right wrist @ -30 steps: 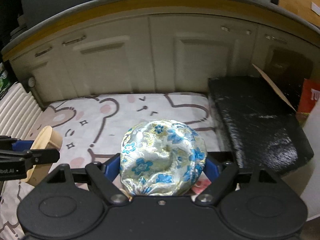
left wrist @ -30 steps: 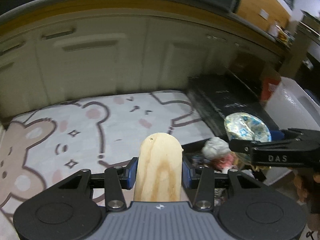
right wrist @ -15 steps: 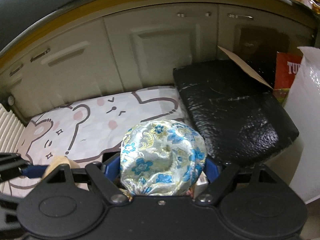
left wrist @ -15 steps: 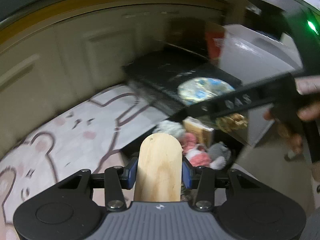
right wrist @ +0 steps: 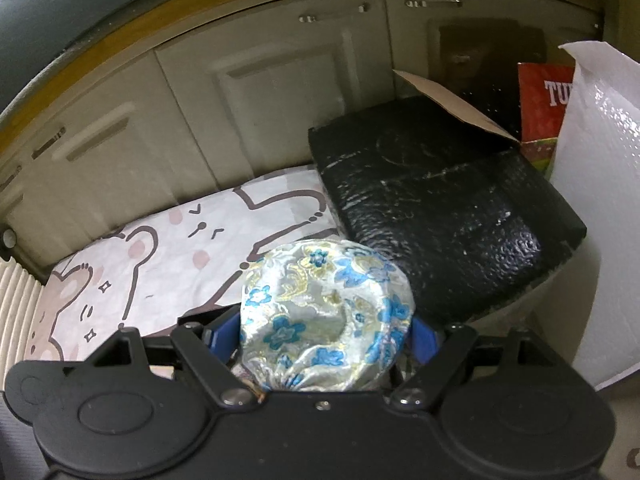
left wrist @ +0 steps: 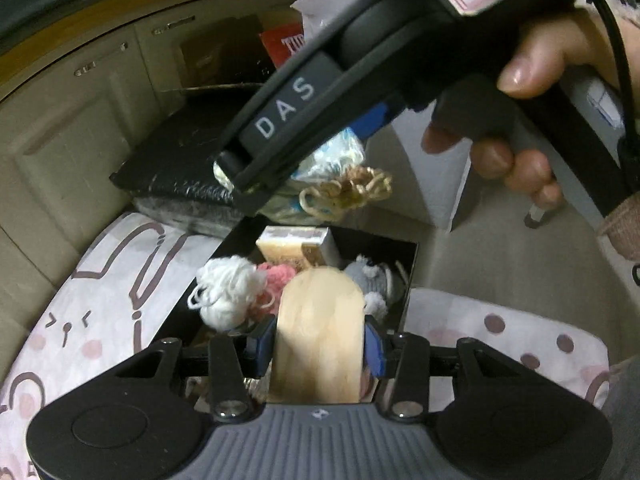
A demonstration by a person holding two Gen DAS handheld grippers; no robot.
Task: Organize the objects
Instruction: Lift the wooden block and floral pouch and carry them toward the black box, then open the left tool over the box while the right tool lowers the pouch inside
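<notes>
A flat wooden piece with a rounded top [left wrist: 320,332] stands between the pads of my left gripper [left wrist: 320,344]. Its jaws are opening, though the pads still touch the wood's sides. It hangs over an open black box [left wrist: 412,272] holding a white yarn ball [left wrist: 228,288], pink yarn [left wrist: 272,276], a grey plush [left wrist: 372,276] and a small carton [left wrist: 296,244]. My right gripper [right wrist: 326,332] is shut on a silver pouch with blue flowers [right wrist: 324,312]. In the left wrist view it hovers just above the box, carried by a hand [left wrist: 552,52].
A black wrapped slab [right wrist: 440,208] lies beyond the box on the right. The bear-print mat [right wrist: 160,264] spreads to the left below cream cabinet doors [right wrist: 280,100]. A white bubble-wrap sheet [right wrist: 592,200] and a red carton [right wrist: 540,100] stand at the far right.
My left gripper swung right from over the mat and rolled, bringing the wooden piece above the black box. The right gripper drifted right with the pouch and now hangs close over the same box.
</notes>
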